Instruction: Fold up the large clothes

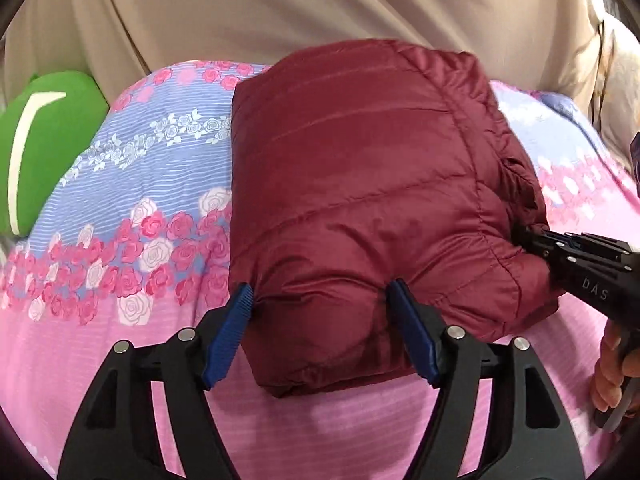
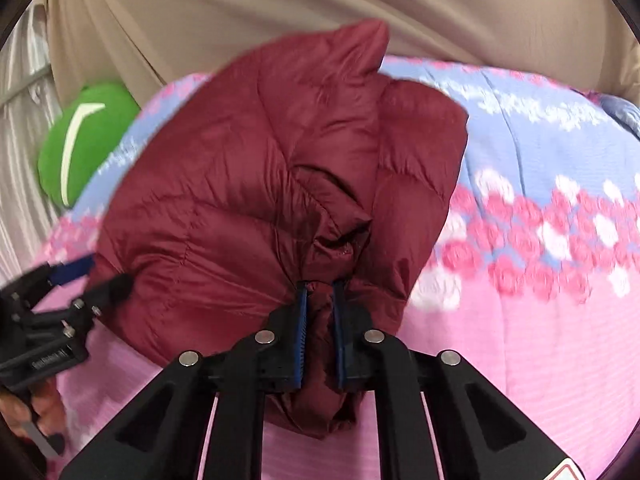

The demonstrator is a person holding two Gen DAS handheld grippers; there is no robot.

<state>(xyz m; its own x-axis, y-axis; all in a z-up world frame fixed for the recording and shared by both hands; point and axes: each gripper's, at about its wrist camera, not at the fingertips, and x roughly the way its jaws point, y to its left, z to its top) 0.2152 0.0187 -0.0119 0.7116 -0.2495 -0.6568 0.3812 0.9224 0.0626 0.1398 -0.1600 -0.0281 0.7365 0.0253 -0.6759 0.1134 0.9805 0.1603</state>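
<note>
Maroon jacket (image 1: 360,184) folded on floral bedspread (image 1: 120,208), right gripper (image 2: 320,300) pinching it

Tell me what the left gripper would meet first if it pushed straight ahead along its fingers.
The left gripper would run straight into the folded maroon puffer jacket: its near edge already bulges between the open fingers. Past the jacket lies the floral bedspread, though depth there is hard to judge.
</note>
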